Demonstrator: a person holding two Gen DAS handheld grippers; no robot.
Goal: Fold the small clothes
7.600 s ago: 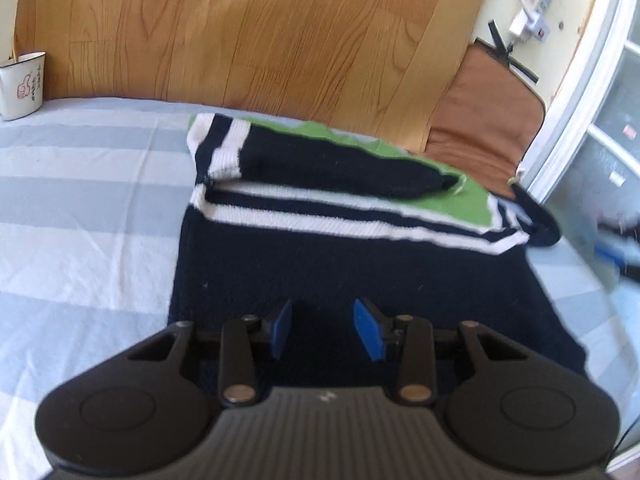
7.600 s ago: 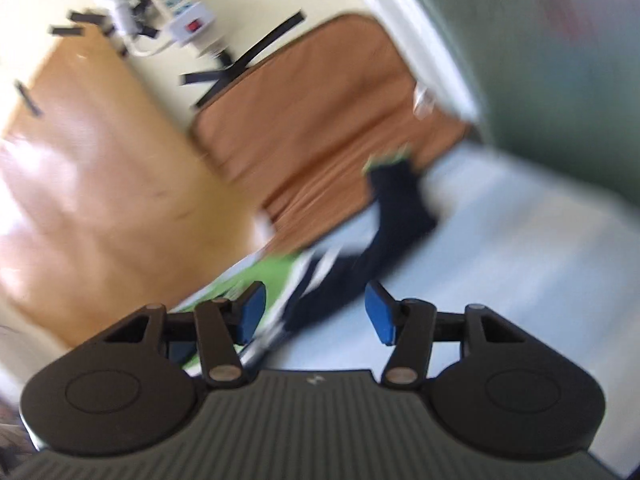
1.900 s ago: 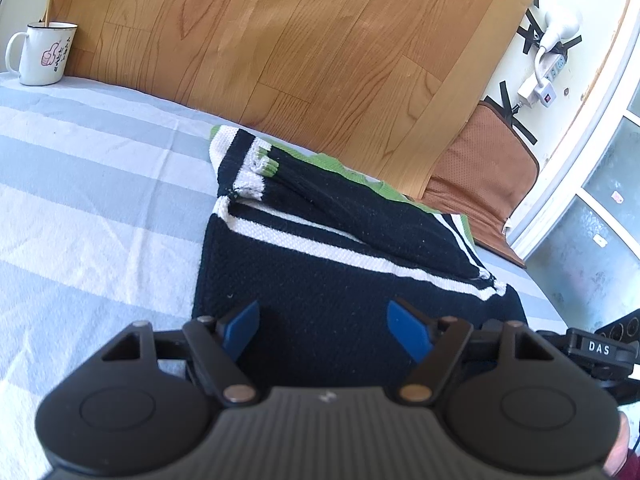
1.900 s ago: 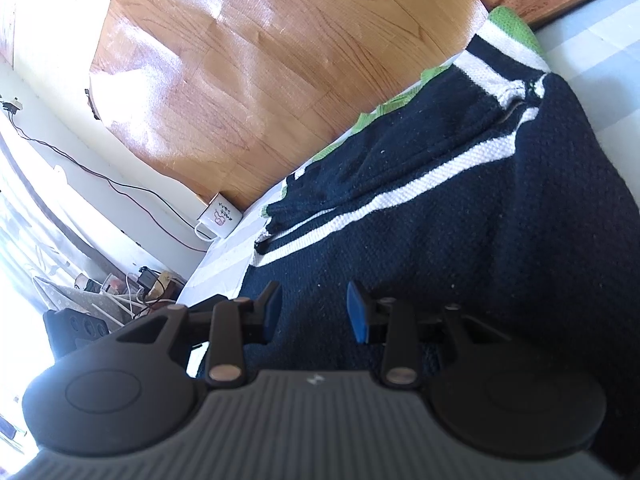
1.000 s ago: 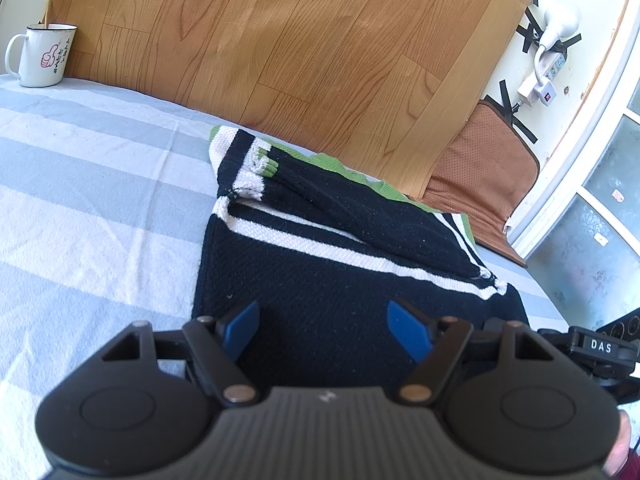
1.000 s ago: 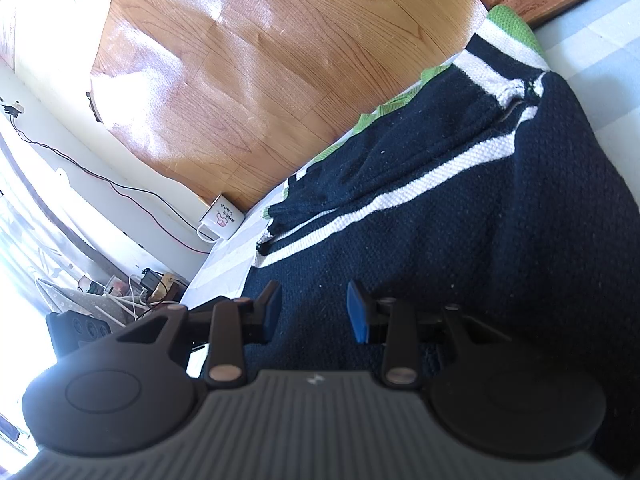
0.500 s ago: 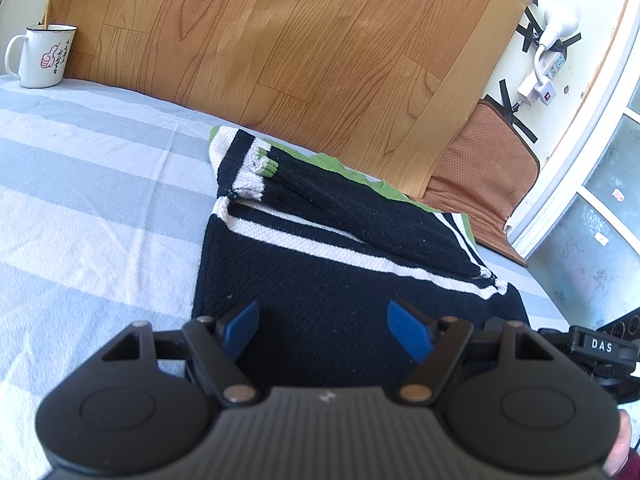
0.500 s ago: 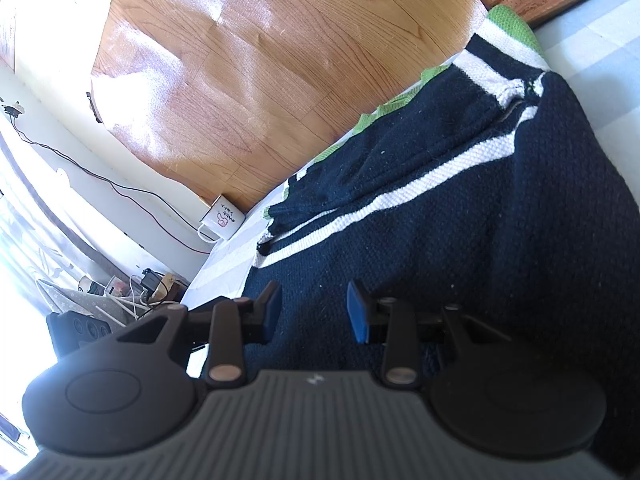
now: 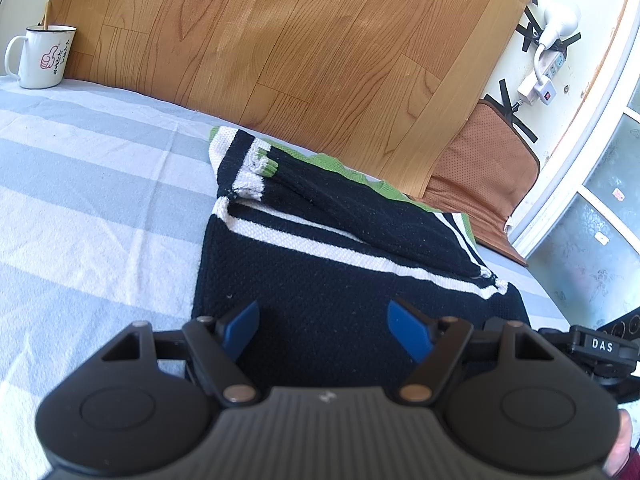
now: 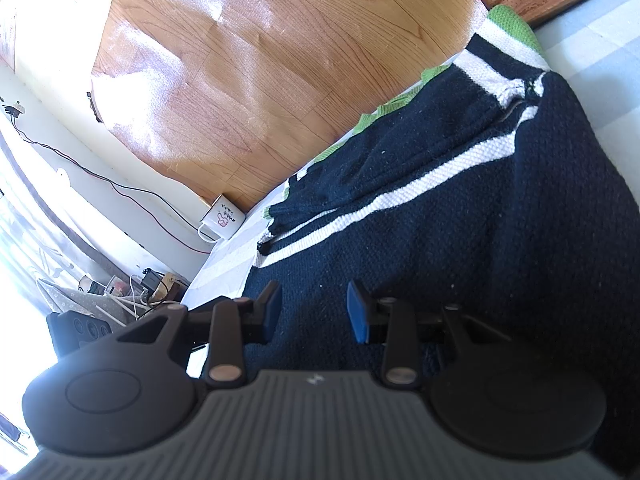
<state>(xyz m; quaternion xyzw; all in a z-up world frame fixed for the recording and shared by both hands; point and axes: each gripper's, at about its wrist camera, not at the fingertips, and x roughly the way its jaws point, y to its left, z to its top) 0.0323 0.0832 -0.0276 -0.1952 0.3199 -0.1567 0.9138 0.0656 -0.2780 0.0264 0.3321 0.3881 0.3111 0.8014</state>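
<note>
A small black knitted sweater (image 9: 340, 292) with white stripes and green trim lies flat on the striped sheet (image 9: 80, 200). Both sleeves (image 9: 360, 208) are folded across its chest. My left gripper (image 9: 324, 320) hovers over the near hem toward the sweater's left side, jaws wide open with nothing between the blue pads. In the right wrist view the same sweater (image 10: 480, 220) fills the frame. My right gripper (image 10: 314, 308) sits over its near edge, jaws partly apart, with only the cloth below showing in the gap. The hem under both grippers is hidden.
A wooden headboard (image 9: 280, 40) runs along the far side of the bed. A white mug (image 9: 40, 58) stands at the far left corner, and a brown cushion (image 9: 492, 168) leans at the far right beside a glazed door. A wall power strip (image 9: 548, 76) hangs above it.
Since the earliest frames the right sleeve has come from off to the side to lie across the chest, and the left jaws stand wider. Nothing has moved over the last two seconds.
</note>
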